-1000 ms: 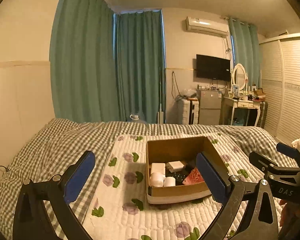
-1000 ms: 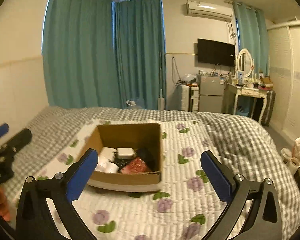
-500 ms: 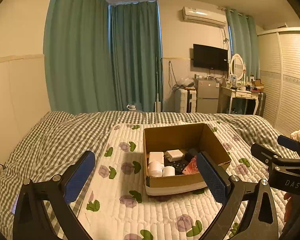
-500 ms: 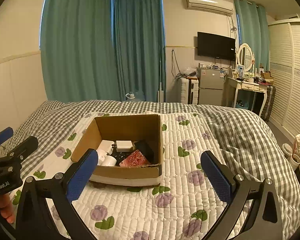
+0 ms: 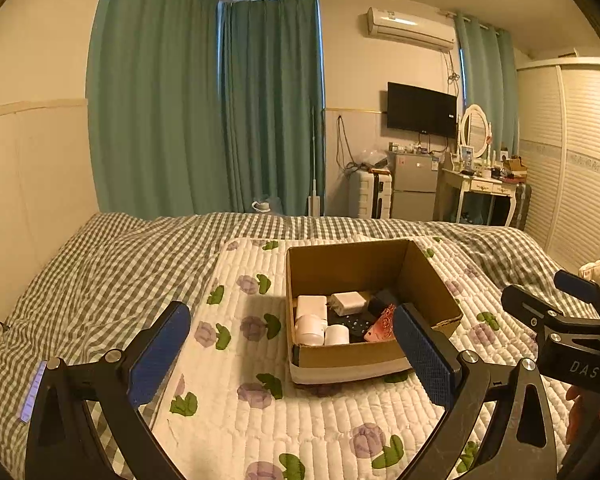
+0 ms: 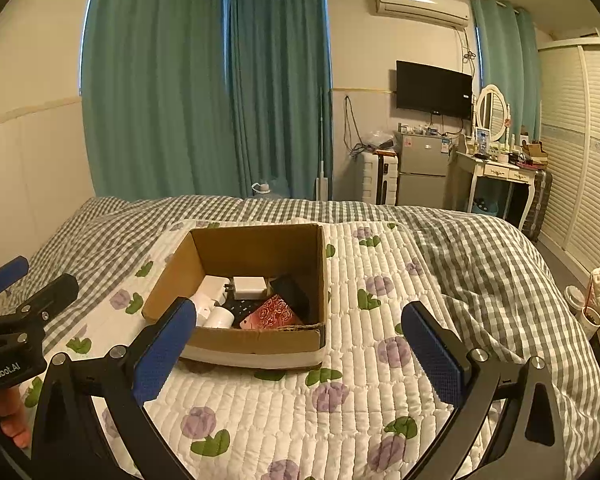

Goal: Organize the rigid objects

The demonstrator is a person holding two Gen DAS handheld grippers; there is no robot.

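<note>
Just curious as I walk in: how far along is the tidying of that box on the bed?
Done: nothing obvious; a white charger, white tubs, a red patterned packet and dark items lie jumbled in the cardboard box. In hand: nothing; left gripper and right gripper hover open. Left: the sorting.

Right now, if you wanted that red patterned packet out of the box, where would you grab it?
Probably by the upper edge of the red packet, coming from above: it leans tilted near the cardboard box front wall, so its sides are crowded while the top edge looks free. Both grippers are open.
</note>
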